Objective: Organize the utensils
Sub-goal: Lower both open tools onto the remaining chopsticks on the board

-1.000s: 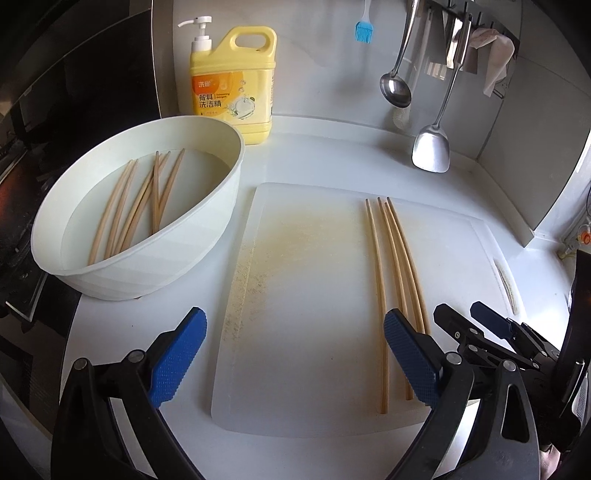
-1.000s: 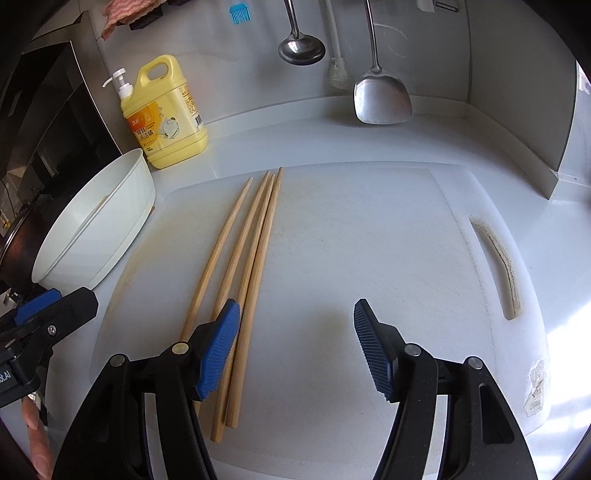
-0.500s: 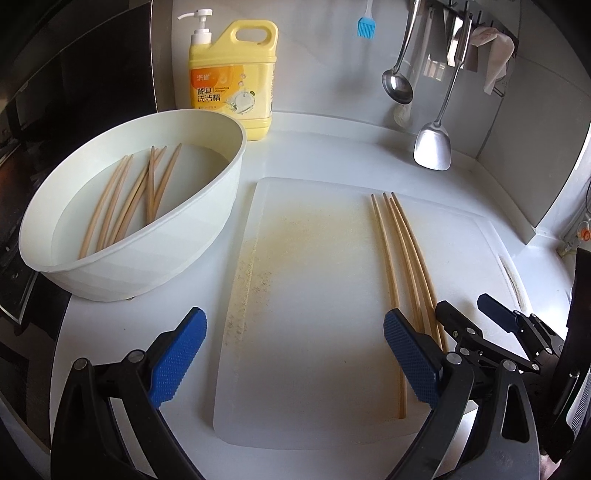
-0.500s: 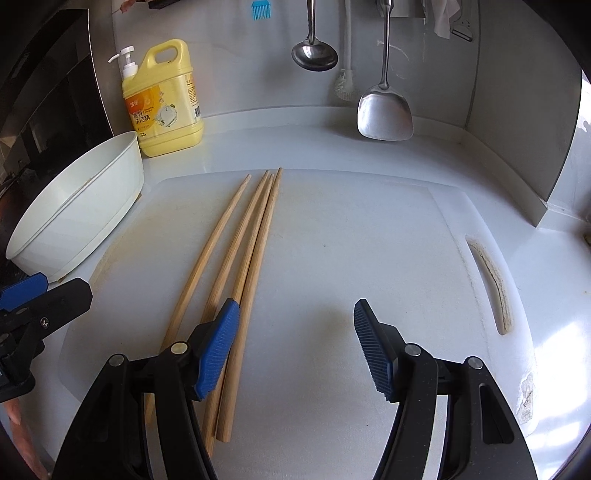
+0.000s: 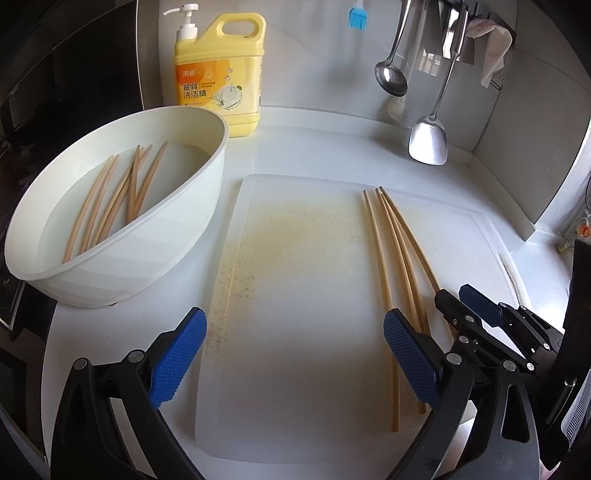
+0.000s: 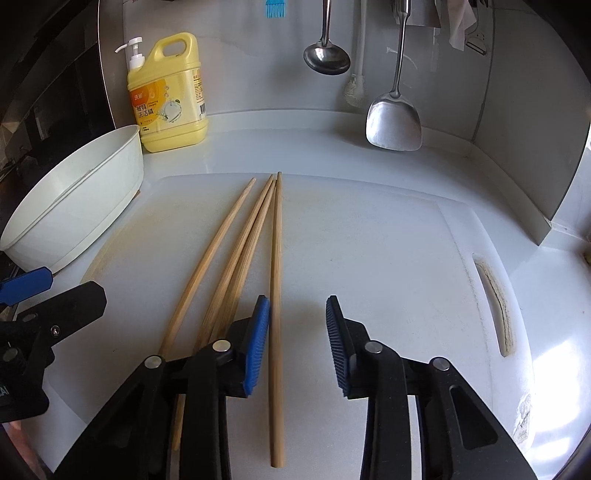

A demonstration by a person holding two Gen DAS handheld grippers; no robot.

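Right tool point(image 6: 297, 343): spread apart, low over the cutting board point(image 6: 388, 251), straddling the rightmost chopstick point(image 6: 276, 288) without gripping it.
Left tool point(image 5: 293, 356): wide apart, grasping nothing, above the board's near left part.
Chopsticks on board point(image 5: 397, 251): four, fanned side by side.
Bowl point(image 5: 177, 236): on the desk point(image 5: 325, 147), left of the board, more chopsticks point(image 5: 110, 203) inside.

A: Setting identified?
B: Home kitchen. White counter point(image 6: 332, 155) backed by a splash wall; ladle point(image 6: 326, 59) and spatula point(image 6: 393, 123) are hung from a rail.
A: Other evidence?
B: Dish soap bottle point(image 5: 219, 83), cutting board point(image 5: 303, 295), basin point(image 5: 122, 266) with chopsticks point(image 5: 110, 201) soaking. A blue brush point(image 5: 357, 17) is hung on the wall.
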